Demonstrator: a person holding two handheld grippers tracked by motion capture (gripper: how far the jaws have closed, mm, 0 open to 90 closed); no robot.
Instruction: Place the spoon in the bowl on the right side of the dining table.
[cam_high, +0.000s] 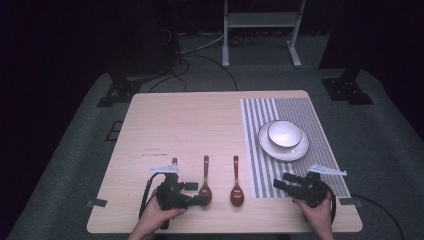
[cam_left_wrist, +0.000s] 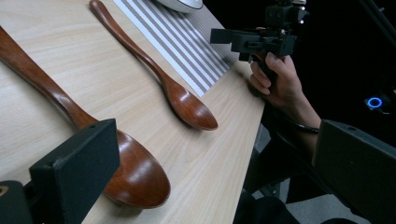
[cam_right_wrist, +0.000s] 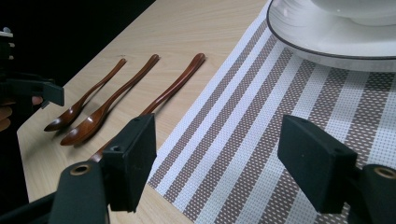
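Observation:
Three brown wooden spoons lie side by side near the table's front edge. The left spoon (cam_high: 174, 161) is mostly hidden under my left gripper (cam_high: 196, 194). The middle spoon (cam_high: 205, 181) has its bowl (cam_left_wrist: 135, 179) just beside one jaw of that open left gripper (cam_left_wrist: 215, 172). The right spoon (cam_high: 236, 186) (cam_left_wrist: 187, 102) lies apart, beside the striped placemat (cam_high: 260, 150). My right gripper (cam_high: 282, 181) (cam_right_wrist: 217, 163) hovers open over the placemat's front part (cam_right_wrist: 243, 140), holding nothing. All three spoons (cam_right_wrist: 107, 109) show to its left.
A white bowl (cam_high: 284, 134) sits on a white plate (cam_high: 295, 151) (cam_right_wrist: 327, 44) on the placemat, beyond the right gripper. The table's front edge (cam_high: 225, 231) runs just under both hands. A white frame (cam_high: 260, 30) stands on the floor behind the table.

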